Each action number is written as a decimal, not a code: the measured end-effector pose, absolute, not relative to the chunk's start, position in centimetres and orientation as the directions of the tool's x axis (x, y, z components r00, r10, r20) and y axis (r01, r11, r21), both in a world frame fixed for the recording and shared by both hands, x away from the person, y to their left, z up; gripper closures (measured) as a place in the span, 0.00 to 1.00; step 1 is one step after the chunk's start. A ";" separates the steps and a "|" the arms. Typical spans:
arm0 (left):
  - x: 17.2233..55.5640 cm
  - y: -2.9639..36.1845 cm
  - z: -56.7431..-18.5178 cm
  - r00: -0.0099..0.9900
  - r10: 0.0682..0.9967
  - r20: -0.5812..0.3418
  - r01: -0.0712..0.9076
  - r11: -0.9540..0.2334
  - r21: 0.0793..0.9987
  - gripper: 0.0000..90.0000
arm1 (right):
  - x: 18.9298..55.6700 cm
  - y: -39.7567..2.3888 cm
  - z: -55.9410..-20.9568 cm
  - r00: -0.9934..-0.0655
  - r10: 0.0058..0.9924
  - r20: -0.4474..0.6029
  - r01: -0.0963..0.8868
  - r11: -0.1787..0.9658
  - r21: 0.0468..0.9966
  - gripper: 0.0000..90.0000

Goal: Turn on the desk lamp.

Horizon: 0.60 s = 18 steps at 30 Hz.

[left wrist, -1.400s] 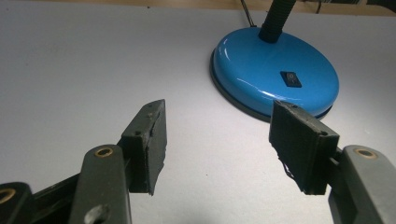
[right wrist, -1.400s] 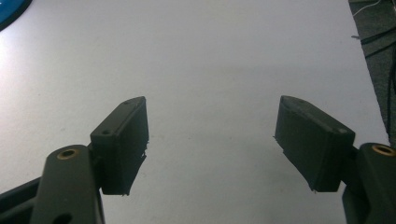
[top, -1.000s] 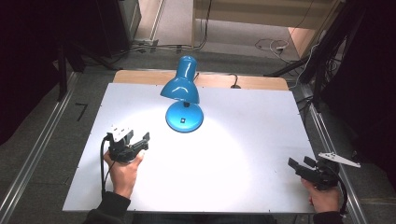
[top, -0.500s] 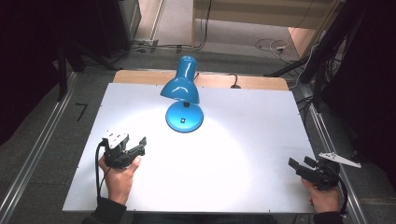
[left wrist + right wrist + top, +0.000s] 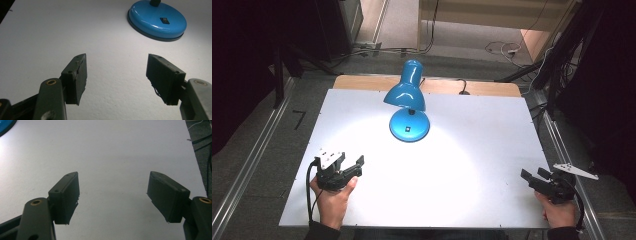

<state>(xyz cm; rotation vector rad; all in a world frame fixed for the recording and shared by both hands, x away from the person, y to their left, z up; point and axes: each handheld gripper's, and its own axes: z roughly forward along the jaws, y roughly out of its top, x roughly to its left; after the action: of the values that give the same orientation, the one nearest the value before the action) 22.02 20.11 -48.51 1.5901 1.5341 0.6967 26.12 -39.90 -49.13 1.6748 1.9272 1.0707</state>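
Observation:
A blue desk lamp (image 5: 406,92) stands lit at the back middle of the white table (image 5: 472,150), its shade tilted over its round base (image 5: 409,126). The base (image 5: 157,21) with its small black switch shows ahead and to the right in the left gripper view. My left gripper (image 5: 349,162) is at the near left of the table, open, with nothing between its jaws (image 5: 117,60). My right gripper (image 5: 532,175) rests open at the near right corner, and only bare table lies between its jaws (image 5: 113,176). A blue sliver of the lamp base (image 5: 5,125) sits at that view's top left.
A wooden strip (image 5: 492,89) borders the table's far edge, where the lamp cable leaves. Metal rails (image 5: 257,160) run along both sides of the table. Cables lie on the floor (image 5: 502,47) beyond it, and the surroundings are dark.
My left gripper has drawn back from the lamp toward the near edge and slightly left. The right gripper has stayed where it was.

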 end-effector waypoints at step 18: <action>19.8 22.0 -48.6 0.057 0.989 -0.140 0.533 0.088 0.841 0.37 | 26.1 -39.9 -49.2 -0.221 0.954 0.202 0.673 -0.001 0.739 0.27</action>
<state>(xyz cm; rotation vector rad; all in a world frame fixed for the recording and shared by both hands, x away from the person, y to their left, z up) 19.76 22.05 -48.58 1.5482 1.5804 0.7311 26.12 -39.93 -49.15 1.6812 1.9230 1.0729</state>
